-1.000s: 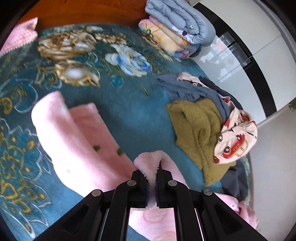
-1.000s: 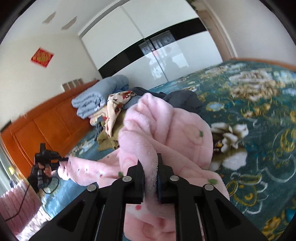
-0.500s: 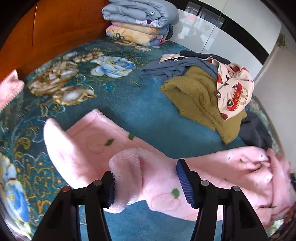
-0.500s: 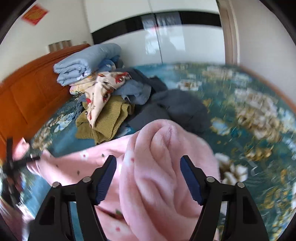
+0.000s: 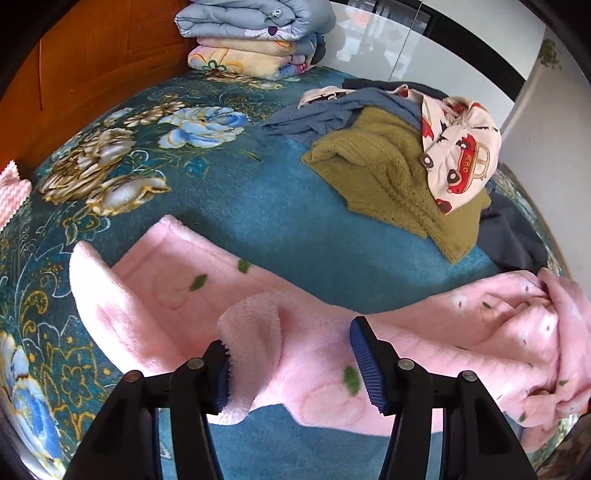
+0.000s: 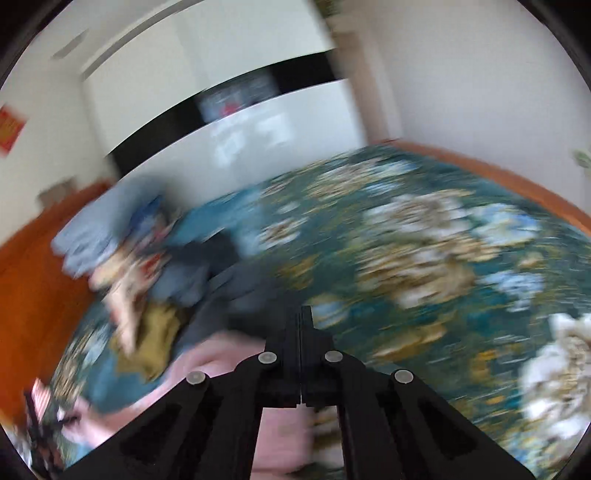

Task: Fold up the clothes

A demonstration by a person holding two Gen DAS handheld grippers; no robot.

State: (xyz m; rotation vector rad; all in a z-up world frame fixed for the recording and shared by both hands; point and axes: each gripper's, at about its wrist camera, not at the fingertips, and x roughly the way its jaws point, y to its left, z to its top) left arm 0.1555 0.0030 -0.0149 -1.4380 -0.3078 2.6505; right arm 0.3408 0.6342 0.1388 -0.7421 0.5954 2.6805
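Note:
A pink fleece garment (image 5: 314, 347) with small green leaf marks lies spread across the teal flowered bedspread (image 5: 229, 206). My left gripper (image 5: 291, 362) is open, its blue-padded fingers (image 5: 360, 347) on either side of a folded pink edge, not clamping it. The garment bunches up at the right (image 5: 554, 325). In the blurred right wrist view my right gripper (image 6: 300, 314) is shut and empty, above the bed; the pink garment (image 6: 221, 350) lies below and left of it.
A pile of unfolded clothes sits at the far right: an olive knit (image 5: 388, 173), a blue-grey top (image 5: 332, 110), a car-print cloth (image 5: 461, 147) and a dark garment (image 5: 513, 236). Folded quilts (image 5: 255, 33) stack against the wooden headboard (image 5: 92, 62).
Both grippers let go of the pink garment, which now lies on the bed. The left stays open over it. The right closed empty and swung away fast to the right.

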